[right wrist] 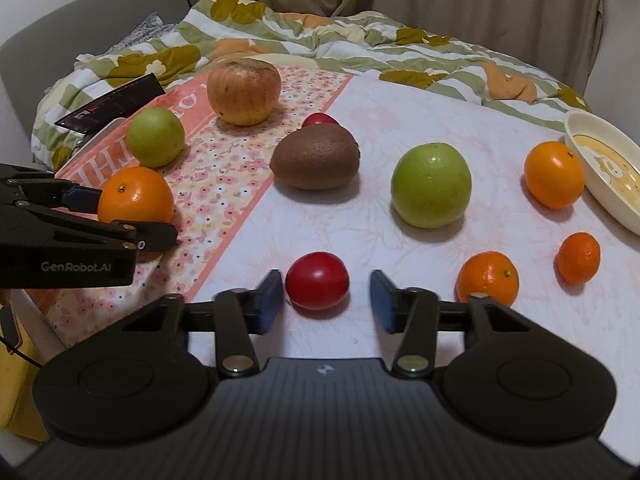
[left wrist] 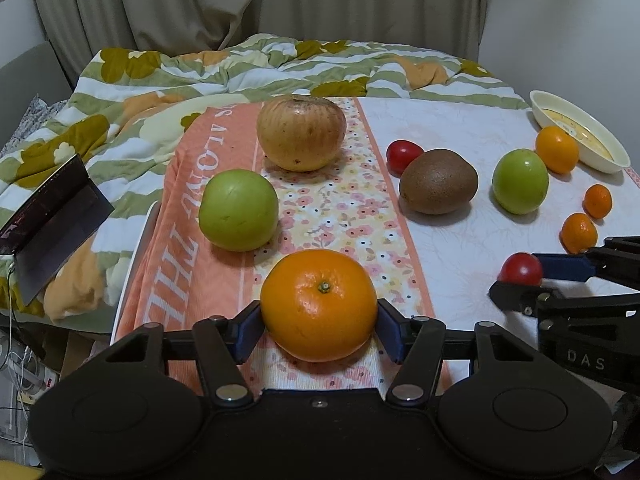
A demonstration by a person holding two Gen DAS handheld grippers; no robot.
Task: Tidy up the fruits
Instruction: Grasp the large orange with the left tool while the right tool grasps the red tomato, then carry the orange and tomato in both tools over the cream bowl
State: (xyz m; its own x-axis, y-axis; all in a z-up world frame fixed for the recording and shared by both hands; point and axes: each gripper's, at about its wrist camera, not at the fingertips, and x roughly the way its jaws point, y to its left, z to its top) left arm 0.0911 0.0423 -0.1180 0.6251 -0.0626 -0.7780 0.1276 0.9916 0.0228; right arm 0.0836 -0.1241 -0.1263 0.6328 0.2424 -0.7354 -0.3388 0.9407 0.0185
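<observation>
My left gripper point(left wrist: 319, 318) is shut on a large orange point(left wrist: 320, 304), which rests on the peach floral cloth point(left wrist: 336, 216). A tan apple point(left wrist: 301, 132) and a green fruit point(left wrist: 239, 209) lie farther back on that cloth. In the right wrist view my right gripper point(right wrist: 326, 296) is shut on a small red tomato point(right wrist: 317, 280) that sits on the white tabletop point(right wrist: 400, 264). From the left wrist view this gripper point(left wrist: 514, 276) reaches in from the right edge. A kiwi point(right wrist: 316, 156), a second green fruit point(right wrist: 431, 185), an orange point(right wrist: 554, 174) and two small tangerines point(right wrist: 488, 278) point(right wrist: 579, 257) lie loose on the table.
A cream bowl point(right wrist: 576, 124) stands at the far right. Another red tomato point(right wrist: 320, 119) peeks out behind the kiwi. A dark folded card point(left wrist: 52, 216) leans at the left beside the cloth. A flowered quilt point(left wrist: 240, 68) and curtains close off the back.
</observation>
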